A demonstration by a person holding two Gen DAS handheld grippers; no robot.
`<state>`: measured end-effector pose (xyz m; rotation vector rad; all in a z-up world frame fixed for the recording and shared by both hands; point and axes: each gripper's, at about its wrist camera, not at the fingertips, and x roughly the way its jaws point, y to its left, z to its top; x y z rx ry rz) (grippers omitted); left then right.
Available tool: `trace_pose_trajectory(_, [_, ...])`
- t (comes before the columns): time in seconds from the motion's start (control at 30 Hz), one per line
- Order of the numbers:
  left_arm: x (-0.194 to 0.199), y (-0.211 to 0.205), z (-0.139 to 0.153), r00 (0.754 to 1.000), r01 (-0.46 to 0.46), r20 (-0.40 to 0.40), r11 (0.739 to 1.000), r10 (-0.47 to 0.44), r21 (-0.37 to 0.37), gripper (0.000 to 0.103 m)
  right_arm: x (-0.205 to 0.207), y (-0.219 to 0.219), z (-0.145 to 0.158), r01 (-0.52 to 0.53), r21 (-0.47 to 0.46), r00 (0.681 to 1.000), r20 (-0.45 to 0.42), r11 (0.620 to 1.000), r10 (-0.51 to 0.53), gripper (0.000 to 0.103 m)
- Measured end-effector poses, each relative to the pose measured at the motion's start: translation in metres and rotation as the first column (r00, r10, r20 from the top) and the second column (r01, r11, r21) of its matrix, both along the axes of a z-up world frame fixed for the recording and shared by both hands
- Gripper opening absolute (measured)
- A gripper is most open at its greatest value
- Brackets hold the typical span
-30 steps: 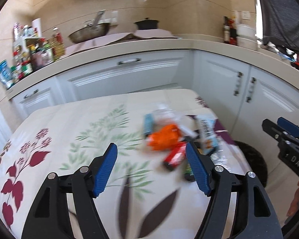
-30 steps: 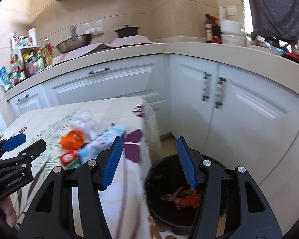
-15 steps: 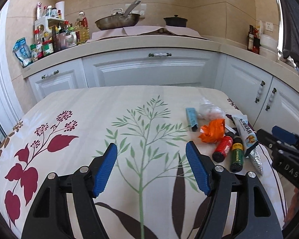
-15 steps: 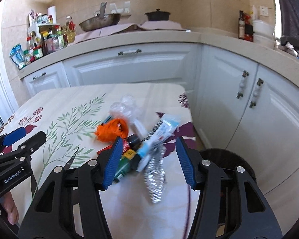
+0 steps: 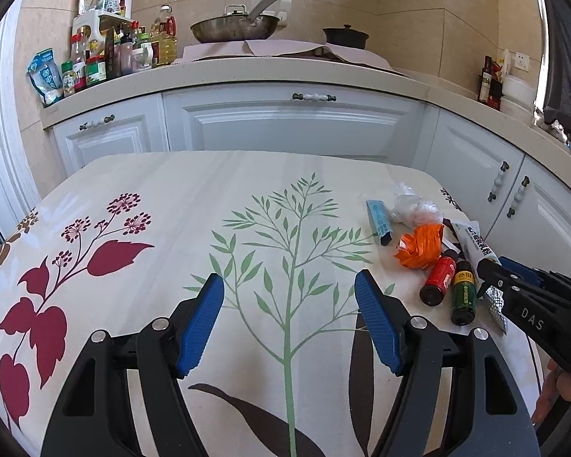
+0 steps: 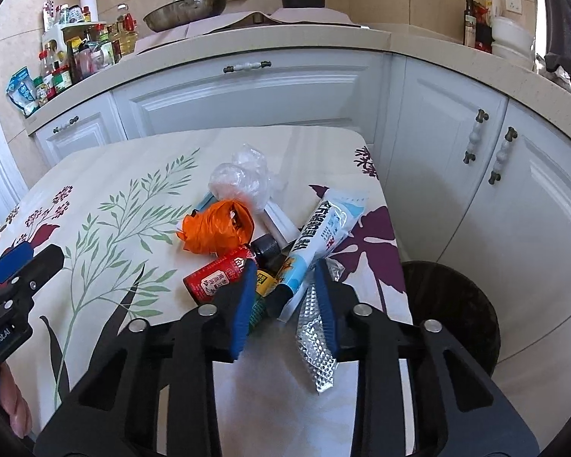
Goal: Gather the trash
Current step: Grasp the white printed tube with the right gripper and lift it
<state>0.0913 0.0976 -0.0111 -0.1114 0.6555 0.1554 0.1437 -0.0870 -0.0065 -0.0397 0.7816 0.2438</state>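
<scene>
A pile of trash lies at the right edge of the flowered table point(image 5: 171, 221): a white-and-blue toothpaste tube point(image 6: 323, 224), an orange plastic bag point(image 6: 217, 228), a red bottle point(image 6: 217, 276), a dark green bottle point(image 5: 463, 293), a silver blister pack point(image 6: 316, 346) and crumpled clear plastic point(image 6: 243, 179). My right gripper point(image 6: 284, 266) is over the pile. Its jaws are closing, with the tube's cap end and the blister pack's top between them; the pads are not clearly pressing. My left gripper point(image 5: 289, 320) stands open over bare tablecloth, left of the pile.
A dark round bin point(image 6: 453, 304) stands on the floor to the right of the table, below white cabinet doors point(image 6: 495, 198). A blue stick pack point(image 5: 378, 221) lies by the pile. The counter behind holds bottles, a pan and a pot.
The right gripper has swung from over the bin to the trash pile, and its jaws have narrowed around the tube's end. The left gripper has shifted left over the table, still open.
</scene>
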Motion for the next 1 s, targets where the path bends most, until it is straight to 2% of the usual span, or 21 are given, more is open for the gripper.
trace_pose_trajectory(0.37, [0.001, -0.003, -0.004, 1.0, 0.015, -0.008, 1.0, -0.015, -0.002, 0.069, 0.001, -0.001, 0.0, 0.018, 0.008, 1.0, 0.021, 1.0, -0.018, 0.008])
trace_pose_trajectory(0.73, [0.002, -0.018, -0.004, 0.998, 0.054, -0.011, 0.999, -0.054, 0.0, 0.069, -0.004, -0.01, 0.014, 0.029, 0.02, 0.996, 0.089, 0.999, -0.031, 0.006])
trace_pose_trajectory(1.0, [0.004, -0.046, -0.003, 0.994, 0.111, -0.02, 0.994, -0.111, 0.001, 0.069, -0.019, -0.035, 0.03, 0.055, 0.035, 0.987, 0.147, 0.998, -0.06, 0.006])
